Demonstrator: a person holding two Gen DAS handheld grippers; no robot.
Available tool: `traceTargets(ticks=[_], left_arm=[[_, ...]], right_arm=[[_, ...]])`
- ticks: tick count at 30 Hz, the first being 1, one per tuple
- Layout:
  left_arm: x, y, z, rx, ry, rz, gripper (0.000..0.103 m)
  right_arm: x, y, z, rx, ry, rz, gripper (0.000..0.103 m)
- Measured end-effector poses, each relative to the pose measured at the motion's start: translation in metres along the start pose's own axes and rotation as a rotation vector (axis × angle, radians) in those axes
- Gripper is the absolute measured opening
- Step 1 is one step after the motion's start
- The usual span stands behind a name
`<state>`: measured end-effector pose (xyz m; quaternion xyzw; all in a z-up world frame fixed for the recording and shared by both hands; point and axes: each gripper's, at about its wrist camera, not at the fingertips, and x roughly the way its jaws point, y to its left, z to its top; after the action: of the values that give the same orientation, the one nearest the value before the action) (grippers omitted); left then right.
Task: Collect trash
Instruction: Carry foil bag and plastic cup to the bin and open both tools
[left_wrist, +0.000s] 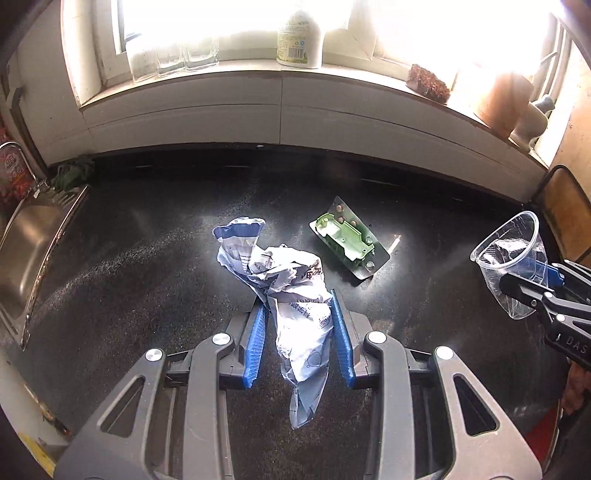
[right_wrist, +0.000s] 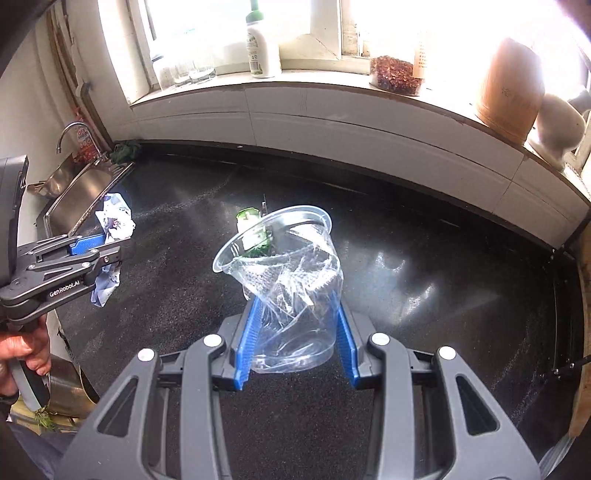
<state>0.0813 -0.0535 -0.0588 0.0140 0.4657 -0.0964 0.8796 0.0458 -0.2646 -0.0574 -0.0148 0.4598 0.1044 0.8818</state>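
Left wrist view: my left claw (left_wrist: 298, 332) is clamped on a crumpled paper wrapper (left_wrist: 280, 288), white with blue print, pads pinching its middle. Both ends flop free, one bunching up ahead of the pads, the other drooping toward the camera. It hangs above the dark worktop (left_wrist: 129, 258), not resting on it. Soft, very light, no shape of its own; a mid-bunch pinch is the right hold, thin edges would likely slip or tear. One piece of trash is on the worktop beyond it: a green plastic blister tray (left_wrist: 347, 240) on a dark backing card, lying flat, well apart from the sink (left_wrist: 29, 236) at left. I judge it stiff but thin and light; take it by a raised edge, since flat on the surface there is little to get under. At the right edge, the right claw (left_wrist: 532, 284) carries a clear plastic cup (left_wrist: 509, 254).

Right wrist view: my right claw (right_wrist: 295, 339) is closed on the cup (right_wrist: 288, 291), pads on its lower walls, mouth tilted away. The walls are creased and dented, so thin, springy, slippery plastic; more squeeze will crush it, less may drop it. The tray (right_wrist: 255, 232) shows through and behind the rim. At left, a hand (right_wrist: 22, 350) holds the left claw (right_wrist: 110, 251) with the wrapper (right_wrist: 114, 221).
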Motion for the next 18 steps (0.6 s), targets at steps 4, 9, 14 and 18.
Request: traceTargets(ticks=[4, 9, 14, 18], left_arm=[[-0.017, 0.013, -0.008, -0.031, -0.031, 0.021, 0.033], [-0.05, 0.052, -0.033, -0.1, -0.073, 0.094, 0.033], [-0.09, 0.115, -0.085, -0.243, -0.092, 0.195, 0.033], [-0.123, 0.171, -0.143, -0.395, -0.091, 0.285, 0.033]], right_arm=[[-0.014, 0.018, -0.003, -0.051, -0.013, 0.023, 0.039], [-0.011, 0.078, 0.01, -0.174, -0.024, 0.12, 0.039], [0.0, 0.176, 0.014, -0.354, -0.002, 0.275, 0.039], [0.006, 0.268, 0.004, -0.515, 0.029, 0.427, 0.039]])
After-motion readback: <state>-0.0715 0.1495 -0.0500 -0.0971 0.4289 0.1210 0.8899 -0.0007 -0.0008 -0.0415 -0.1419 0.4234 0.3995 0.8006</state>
